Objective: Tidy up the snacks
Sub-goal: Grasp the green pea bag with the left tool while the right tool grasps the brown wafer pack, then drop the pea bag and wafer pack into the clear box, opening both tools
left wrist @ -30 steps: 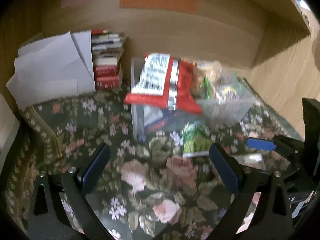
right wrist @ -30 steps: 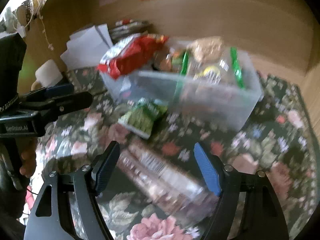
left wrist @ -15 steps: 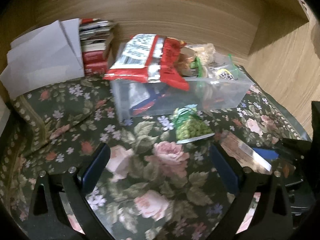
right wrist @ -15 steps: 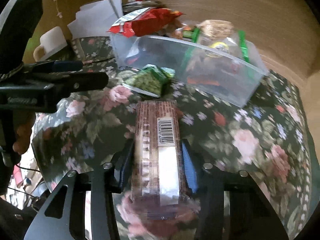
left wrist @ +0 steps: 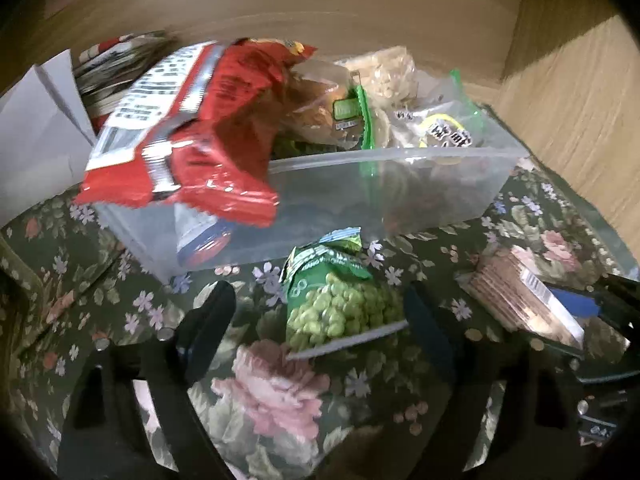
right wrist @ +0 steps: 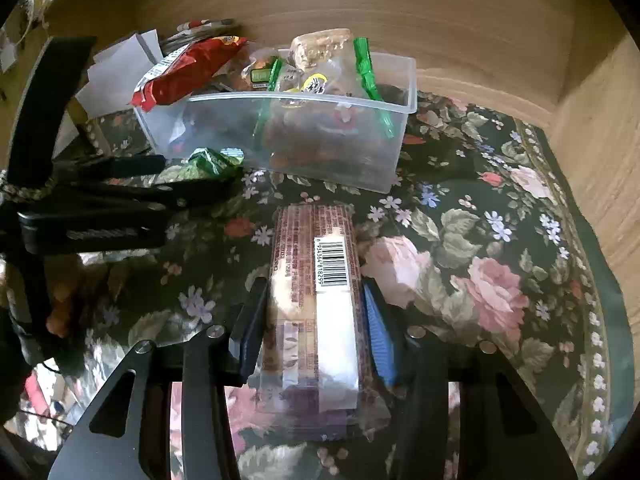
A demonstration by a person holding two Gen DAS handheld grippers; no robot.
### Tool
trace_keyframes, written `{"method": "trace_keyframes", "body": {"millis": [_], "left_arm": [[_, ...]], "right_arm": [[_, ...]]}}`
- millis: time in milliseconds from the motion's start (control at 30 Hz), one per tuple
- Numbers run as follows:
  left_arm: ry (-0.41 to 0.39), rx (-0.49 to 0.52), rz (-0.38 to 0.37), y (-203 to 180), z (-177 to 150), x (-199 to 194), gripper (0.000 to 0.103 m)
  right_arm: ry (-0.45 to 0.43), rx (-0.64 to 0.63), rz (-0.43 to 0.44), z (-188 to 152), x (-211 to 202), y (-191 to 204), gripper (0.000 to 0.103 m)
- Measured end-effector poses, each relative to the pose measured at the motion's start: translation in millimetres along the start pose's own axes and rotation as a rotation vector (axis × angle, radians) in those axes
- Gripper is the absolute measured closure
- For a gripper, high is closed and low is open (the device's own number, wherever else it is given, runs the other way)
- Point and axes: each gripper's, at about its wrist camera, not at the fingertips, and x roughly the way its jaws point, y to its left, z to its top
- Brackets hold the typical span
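Note:
A clear plastic bin (left wrist: 400,184) (right wrist: 328,128) stands on the floral cloth, full of snacks, with a red bag (left wrist: 192,128) (right wrist: 188,72) hanging over its left end. A green pea packet (left wrist: 340,304) (right wrist: 204,162) lies on the cloth in front of the bin. My left gripper (left wrist: 320,312) is open with its fingers either side of the pea packet. My right gripper (right wrist: 314,320) is shut on a brown wafer packet (right wrist: 316,300) with a barcode, held over the cloth; the packet also shows in the left wrist view (left wrist: 524,300).
Wooden walls (right wrist: 440,20) close in the back and right. White papers (left wrist: 36,136) and a stack of books (left wrist: 116,72) sit at the back left. The left gripper body (right wrist: 100,216) crosses the left of the right wrist view.
My right gripper closed on the wafer packet and holds it. My left gripper moved forward and right until the pea packet lies between its open fingers.

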Motion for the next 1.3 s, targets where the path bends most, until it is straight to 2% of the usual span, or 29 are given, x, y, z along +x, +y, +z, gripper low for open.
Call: {"method": "trace_keyframes", "body": {"millis": [133,167,267,400,567,867,1033,1300], "left_arm": [[0.042,-0.001,0.023,-2.3,2.2,15.0,0.041],[0.035,0.001,0.022,-3.0,2.1,13.9,0.051],[0.026,0.01,0.018,-4.2,-0.5,10.6,0.054],[0.01,0.005,-0.018,-4.4,-6.0,-1.7,0.054],[-0.047,0.02,-0.058,-9.5,-3.2,-31.0,0.054],[-0.189,0.027,-0.099,-16.0,32.1,-76.8,0.054],[-0.234,0.01,-0.086,-20.6,53.0,-78.9,0.054],[-0.242,0.001,-0.059,-19.6,75.9,-60.2,0.054]], "right_arm": [[-0.013,0.003,0.006,1.4,5.1,-2.0,0.06],[-0.019,0.0,0.002,1.4,5.6,-1.3,0.06],[-0.037,-0.001,-0.004,1.0,3.1,0.4,0.06],[-0.074,0.012,0.007,2.2,-6.9,-7.4,0.061],[-0.121,0.037,0.01,9.4,-24.0,-17.3,0.061],[-0.247,0.033,-0.027,39.4,-56.3,-19.3,0.061],[-0.294,0.034,-0.047,63.3,-60.2,-26.0,0.061],[-0.305,0.053,-0.062,102.3,-44.9,-36.8,0.061]]}}
